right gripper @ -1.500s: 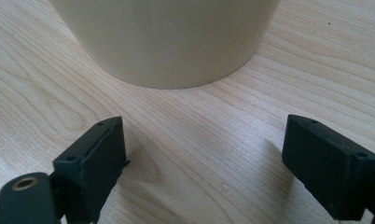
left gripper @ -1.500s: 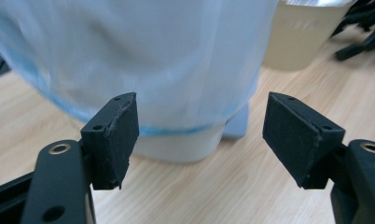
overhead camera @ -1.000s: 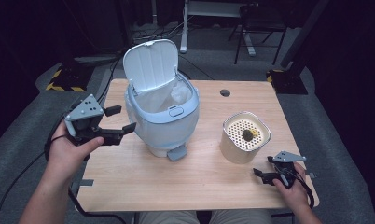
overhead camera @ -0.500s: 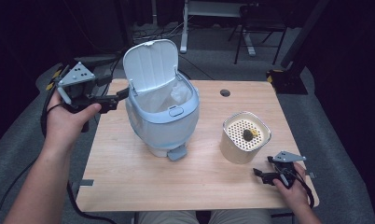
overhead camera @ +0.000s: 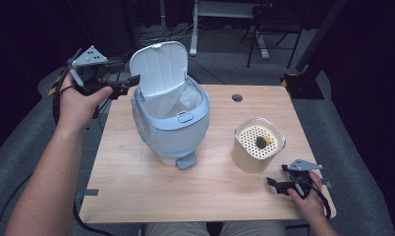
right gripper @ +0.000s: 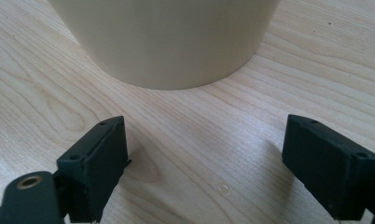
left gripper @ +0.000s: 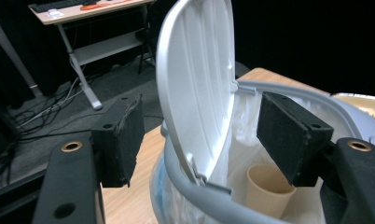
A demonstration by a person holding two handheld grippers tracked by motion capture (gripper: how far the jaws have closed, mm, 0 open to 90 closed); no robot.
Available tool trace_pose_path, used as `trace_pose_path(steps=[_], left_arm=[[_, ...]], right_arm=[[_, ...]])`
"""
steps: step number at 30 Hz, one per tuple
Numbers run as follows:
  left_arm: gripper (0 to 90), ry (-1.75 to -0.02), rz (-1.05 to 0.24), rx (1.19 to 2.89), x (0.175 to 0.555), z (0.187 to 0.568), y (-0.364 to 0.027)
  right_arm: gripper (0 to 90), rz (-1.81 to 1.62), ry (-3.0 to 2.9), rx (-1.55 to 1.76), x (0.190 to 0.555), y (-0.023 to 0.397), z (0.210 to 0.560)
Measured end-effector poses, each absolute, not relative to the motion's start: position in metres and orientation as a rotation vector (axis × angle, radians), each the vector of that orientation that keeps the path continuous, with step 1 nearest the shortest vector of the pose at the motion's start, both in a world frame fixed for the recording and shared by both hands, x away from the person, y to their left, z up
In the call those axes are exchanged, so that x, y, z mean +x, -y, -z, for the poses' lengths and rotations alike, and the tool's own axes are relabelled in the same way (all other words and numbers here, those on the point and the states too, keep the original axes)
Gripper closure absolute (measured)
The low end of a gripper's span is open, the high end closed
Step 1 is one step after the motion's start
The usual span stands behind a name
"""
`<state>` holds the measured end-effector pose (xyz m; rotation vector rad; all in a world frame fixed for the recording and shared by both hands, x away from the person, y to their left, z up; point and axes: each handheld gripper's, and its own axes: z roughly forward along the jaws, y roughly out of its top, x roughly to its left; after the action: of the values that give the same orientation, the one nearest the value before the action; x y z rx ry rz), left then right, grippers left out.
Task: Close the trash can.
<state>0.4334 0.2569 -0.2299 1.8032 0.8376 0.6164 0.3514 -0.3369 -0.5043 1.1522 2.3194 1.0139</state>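
L gripper (overhead camera: 131, 81) jaws apart, been closing in, straddling raised bin lid (left gripper: 195, 79) edge, no pad contact yet. Bin (overhead camera: 171, 123) mid-table, paper cup (left gripper: 269, 189) inside. Seat pads square on lid, then swing toward 5 o'clock. R gripper (right gripper: 204, 172) open, idle by beige container (overhead camera: 258, 145).

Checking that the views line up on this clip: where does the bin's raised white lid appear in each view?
High view: the lid stands upright at upper centre-left, behind the open bin, just right of the left tongs.
Left gripper view: it rises through the middle of the picture, between the two open pads.
Right gripper view: the lid is out of frame; a cream container stands ahead on the table.
Shared landmark: the wooden table.
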Motion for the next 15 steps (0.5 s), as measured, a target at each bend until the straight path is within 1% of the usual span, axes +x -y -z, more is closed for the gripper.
trace_pose_path(steps=[2, 6, 9, 11, 13, 15], left_arm=[[34.0, -0.843, -0.604, 1.788, 0.441, 0.23, -0.257], [37.2, -0.832, -0.598, 1.814, 0.451, 0.229, -0.255], [38.7, -0.811, -0.519, 1.778, 0.459, 0.227, -0.25], [38.8, -0.809, -0.523, 1.782, 0.461, 0.227, -0.249], [41.8, -0.79, -0.495, 1.787, 0.463, 0.228, -0.246], [41.6, -0.783, -0.498, 1.79, 0.463, 0.228, -0.244]], right_arm=[[14.4, -1.014, -2.319, 1.153, 0.351, 0.337, 0.504], [14.4, -1.014, -2.319, 1.153, 0.351, 0.337, 0.504], [14.4, -1.017, -2.318, 1.155, 0.351, 0.337, 0.504], [14.3, -1.017, -2.318, 1.155, 0.351, 0.337, 0.504], [14.3, -1.016, -2.318, 1.155, 0.351, 0.337, 0.504], [14.3, -1.016, -2.318, 1.155, 0.351, 0.337, 0.504]])
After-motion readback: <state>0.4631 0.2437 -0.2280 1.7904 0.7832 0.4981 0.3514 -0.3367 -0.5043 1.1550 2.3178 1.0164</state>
